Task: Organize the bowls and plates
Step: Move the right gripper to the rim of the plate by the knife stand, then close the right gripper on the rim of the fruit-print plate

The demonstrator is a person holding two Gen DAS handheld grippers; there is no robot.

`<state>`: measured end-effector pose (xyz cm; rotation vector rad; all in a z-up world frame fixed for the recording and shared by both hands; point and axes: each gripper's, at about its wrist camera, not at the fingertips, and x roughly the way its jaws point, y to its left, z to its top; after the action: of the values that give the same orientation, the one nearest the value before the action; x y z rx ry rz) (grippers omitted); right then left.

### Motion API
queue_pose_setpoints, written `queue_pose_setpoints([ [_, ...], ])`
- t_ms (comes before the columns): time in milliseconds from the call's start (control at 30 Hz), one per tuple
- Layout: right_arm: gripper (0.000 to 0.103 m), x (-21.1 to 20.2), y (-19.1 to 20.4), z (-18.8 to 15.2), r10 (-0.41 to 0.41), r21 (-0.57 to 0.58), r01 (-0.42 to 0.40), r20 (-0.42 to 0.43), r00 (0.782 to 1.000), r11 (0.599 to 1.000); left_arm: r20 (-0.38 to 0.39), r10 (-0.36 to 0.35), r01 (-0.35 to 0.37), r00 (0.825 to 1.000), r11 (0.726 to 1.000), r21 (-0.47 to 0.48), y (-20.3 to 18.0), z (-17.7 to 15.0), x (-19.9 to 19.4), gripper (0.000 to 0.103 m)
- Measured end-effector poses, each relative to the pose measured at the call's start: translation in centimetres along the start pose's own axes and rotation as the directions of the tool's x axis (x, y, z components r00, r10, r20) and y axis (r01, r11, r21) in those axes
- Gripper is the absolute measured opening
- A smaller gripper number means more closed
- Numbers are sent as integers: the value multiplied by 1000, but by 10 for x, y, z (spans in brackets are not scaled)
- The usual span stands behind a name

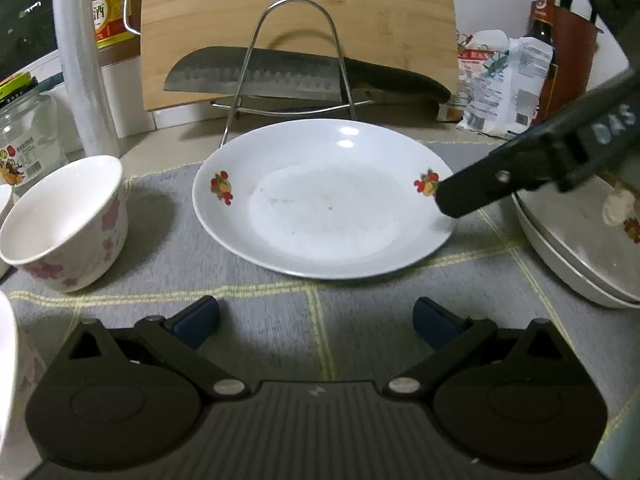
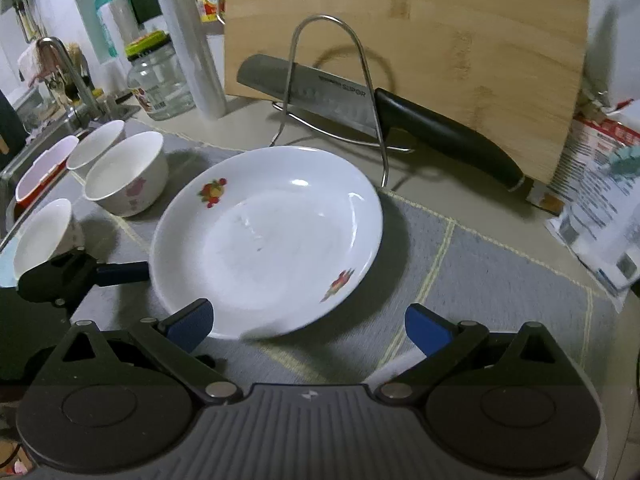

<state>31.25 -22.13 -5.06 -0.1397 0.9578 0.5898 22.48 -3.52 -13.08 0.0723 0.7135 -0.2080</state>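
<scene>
A white plate with small fruit prints lies on the grey mat, in front of a wire plate rack. My left gripper is open just short of the plate's near rim, with nothing between its fingers. One finger of my right gripper reaches in from the right and meets the plate's right rim. In the right wrist view the plate fills the middle. My right gripper is open, its left pad over the blurred near rim. A left gripper finger lies beside the plate's left rim.
A flower-print bowl stands left of the plate, and two more bowls stand near the sink edge. Stacked plates sit at the right. A knife and a cutting board lean behind the rack. A glass jar and food packets line the back.
</scene>
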Motion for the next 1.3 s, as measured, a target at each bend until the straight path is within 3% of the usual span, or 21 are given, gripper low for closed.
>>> queue_pose_setpoints([
  [167, 103, 12, -9, 16, 63, 1, -63, -42, 997, 998, 5, 14, -14, 1000, 1000, -14, -1, 3, 4, 102],
  [367, 103, 31, -14, 36, 69, -36, -73, -98, 993, 997, 8, 15, -15, 1000, 1000, -16, 0, 6, 7, 102],
  [767, 103, 70, -24, 56, 159, -33, -169, -192, 968, 985, 9, -4, 4, 1000, 1000, -1, 5, 16, 20, 103],
  [1300, 103, 90, -23, 79, 192, -123, -217, -187, 963, 968, 15, -44, 44, 999, 998, 39, 9, 16, 22, 103],
])
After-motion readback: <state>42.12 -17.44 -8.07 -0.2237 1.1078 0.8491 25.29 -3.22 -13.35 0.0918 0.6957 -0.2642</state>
